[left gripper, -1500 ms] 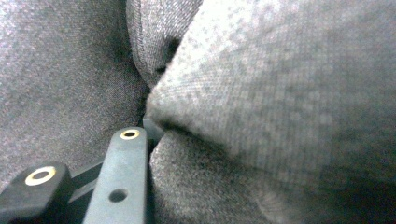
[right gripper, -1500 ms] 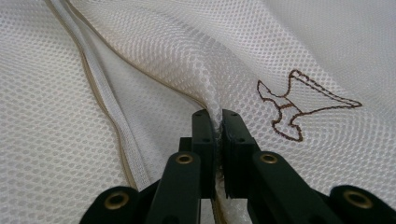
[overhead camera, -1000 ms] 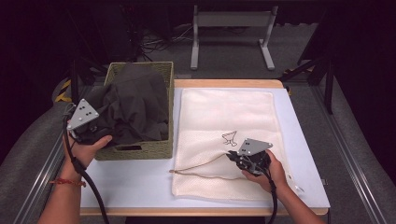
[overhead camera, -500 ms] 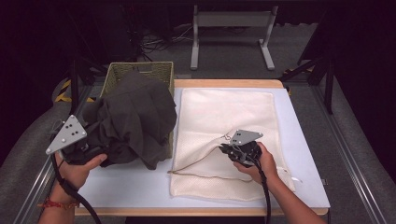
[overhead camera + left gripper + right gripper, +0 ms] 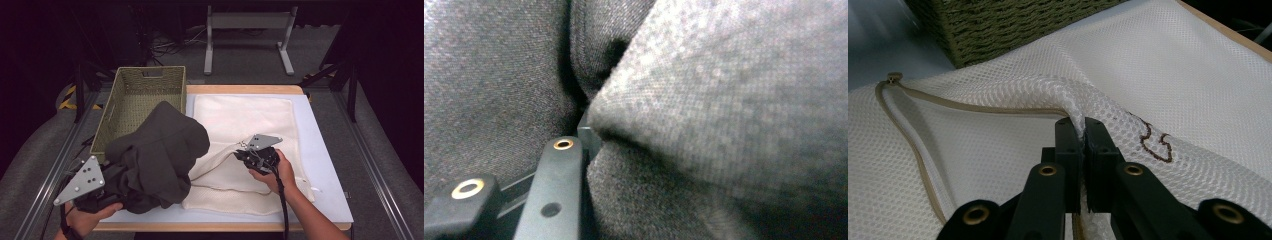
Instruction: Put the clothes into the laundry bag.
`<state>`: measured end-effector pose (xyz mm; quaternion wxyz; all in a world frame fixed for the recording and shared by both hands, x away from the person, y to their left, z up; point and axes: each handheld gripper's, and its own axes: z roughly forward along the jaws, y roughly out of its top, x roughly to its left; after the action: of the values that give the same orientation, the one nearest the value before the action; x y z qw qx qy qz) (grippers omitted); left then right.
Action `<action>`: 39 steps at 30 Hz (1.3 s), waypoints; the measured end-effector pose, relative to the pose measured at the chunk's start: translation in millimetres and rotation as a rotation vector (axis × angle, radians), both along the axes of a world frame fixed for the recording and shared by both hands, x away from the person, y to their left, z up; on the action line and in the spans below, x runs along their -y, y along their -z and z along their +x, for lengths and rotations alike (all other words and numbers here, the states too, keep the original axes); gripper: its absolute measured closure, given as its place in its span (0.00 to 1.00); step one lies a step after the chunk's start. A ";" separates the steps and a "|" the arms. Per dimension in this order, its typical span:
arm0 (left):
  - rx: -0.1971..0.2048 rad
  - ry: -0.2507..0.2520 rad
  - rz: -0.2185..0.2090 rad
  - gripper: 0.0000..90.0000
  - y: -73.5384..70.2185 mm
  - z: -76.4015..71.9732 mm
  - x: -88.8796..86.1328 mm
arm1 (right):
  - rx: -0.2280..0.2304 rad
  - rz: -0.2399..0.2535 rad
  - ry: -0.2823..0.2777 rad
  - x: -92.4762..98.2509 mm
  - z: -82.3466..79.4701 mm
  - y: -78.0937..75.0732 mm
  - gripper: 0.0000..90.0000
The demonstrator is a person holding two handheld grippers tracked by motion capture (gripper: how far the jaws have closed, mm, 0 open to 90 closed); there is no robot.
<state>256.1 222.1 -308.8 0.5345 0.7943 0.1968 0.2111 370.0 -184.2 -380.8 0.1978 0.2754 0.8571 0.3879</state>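
High view shows the left gripper [image 5: 107,192] at the near left corner of the table [image 5: 327,165], its jaws closed on a dark grey garment [image 5: 157,155] that hangs in a bunch in front of the woven basket [image 5: 142,97] and partly over the white mesh bag [image 5: 245,125]. In the left gripper view the dark cloth presses around the black jaws. The right gripper [image 5: 1082,135] pinches the upper layer of the mesh bag beside its beige-edged opening [image 5: 918,150] and holds it raised above the lower layer. The bag lies flat on the table, to the right of the basket.
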 end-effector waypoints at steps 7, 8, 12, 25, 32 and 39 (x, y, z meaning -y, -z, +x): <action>-0.077 0.141 0.032 0.63 10.0 -14.2 23.1 | -0.010 0.013 0.005 1.8 1.4 -0.1 0.96; -0.088 0.151 0.047 0.63 12.7 -14.6 27.4 | -0.011 0.016 0.004 1.8 1.4 -0.3 0.96; -0.141 0.178 0.143 0.63 27.9 -8.4 52.3 | -0.014 0.019 0.006 1.6 1.5 -0.3 0.96; -0.198 0.176 0.443 0.61 62.5 25.0 154.3 | 0.000 0.065 -0.007 -2.6 -0.1 -18.8 0.96; -0.241 0.126 0.507 0.60 78.2 48.4 188.6 | 0.012 0.103 -0.046 -4.1 -8.5 -30.1 0.96; -0.264 -0.002 0.528 0.59 78.0 69.2 207.1 | 0.039 0.124 -0.084 -9.5 -21.5 -45.3 0.97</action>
<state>325.3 15.1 -386.7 0.2788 0.9263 0.2038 0.1504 348.5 -174.7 -335.5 0.1808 0.2433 0.8381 0.4535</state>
